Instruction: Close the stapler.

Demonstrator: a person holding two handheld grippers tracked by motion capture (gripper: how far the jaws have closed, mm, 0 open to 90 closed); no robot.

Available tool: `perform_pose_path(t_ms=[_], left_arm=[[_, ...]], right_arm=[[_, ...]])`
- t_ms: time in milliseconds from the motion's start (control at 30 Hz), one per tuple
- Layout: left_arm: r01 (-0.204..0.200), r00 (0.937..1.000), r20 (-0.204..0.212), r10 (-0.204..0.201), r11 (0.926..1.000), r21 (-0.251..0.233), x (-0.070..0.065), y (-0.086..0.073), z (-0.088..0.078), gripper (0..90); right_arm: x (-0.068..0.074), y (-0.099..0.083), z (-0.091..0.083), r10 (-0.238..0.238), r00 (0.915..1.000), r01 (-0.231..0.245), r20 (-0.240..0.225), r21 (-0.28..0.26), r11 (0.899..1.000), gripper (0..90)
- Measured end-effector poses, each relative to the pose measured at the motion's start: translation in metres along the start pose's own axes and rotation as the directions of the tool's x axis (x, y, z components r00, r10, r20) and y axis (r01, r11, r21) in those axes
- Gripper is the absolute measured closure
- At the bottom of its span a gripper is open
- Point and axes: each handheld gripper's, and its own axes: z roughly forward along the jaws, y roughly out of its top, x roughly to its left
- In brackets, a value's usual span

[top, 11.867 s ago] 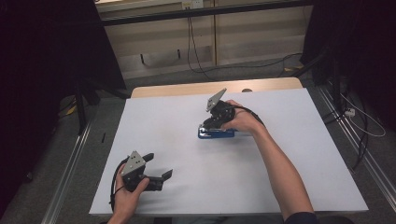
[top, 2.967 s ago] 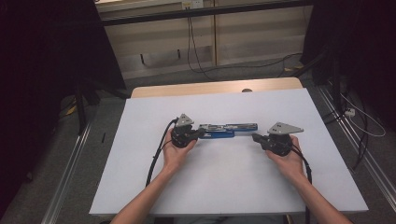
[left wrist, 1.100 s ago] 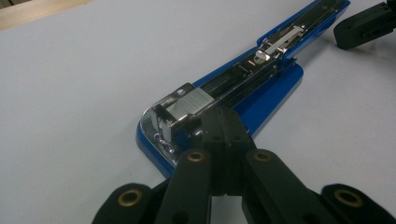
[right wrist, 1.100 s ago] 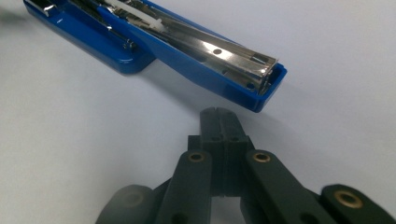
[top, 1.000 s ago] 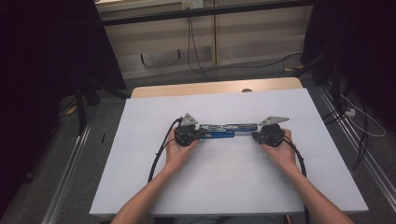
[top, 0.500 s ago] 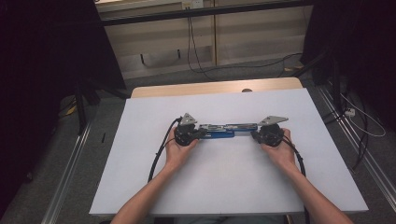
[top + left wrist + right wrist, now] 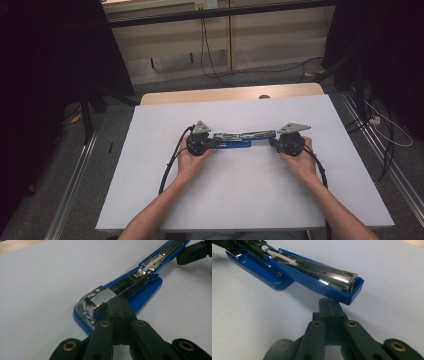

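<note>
I see the blue stapler (image 7: 239, 140) lying opened flat in the middle of the white table (image 7: 150, 190), same place as half a second before. My left gripper (image 7: 214, 143) and right gripper (image 7: 274, 142) are both closed, tips touching stapler's two ends, unmoved.

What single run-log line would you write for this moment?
object: blue stapler swung open flat on white table | left gripper: shut, at base end | right gripper: shut, under cover tip
</note>
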Motion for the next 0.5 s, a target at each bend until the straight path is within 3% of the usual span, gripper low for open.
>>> perform_pose_path(t_ms=[500], left_arm=[[-0.012, 0.9999, -0.006, 0.012, 0.9999, 0.003, -0.0013, 0.0002, 0.0003, 90.0]], right_arm=[[-0.0005, 0.0016, -0.0022, 0.016, 0.9999, -0.016, -0.003, -0.030, 0.999, 90.0]])
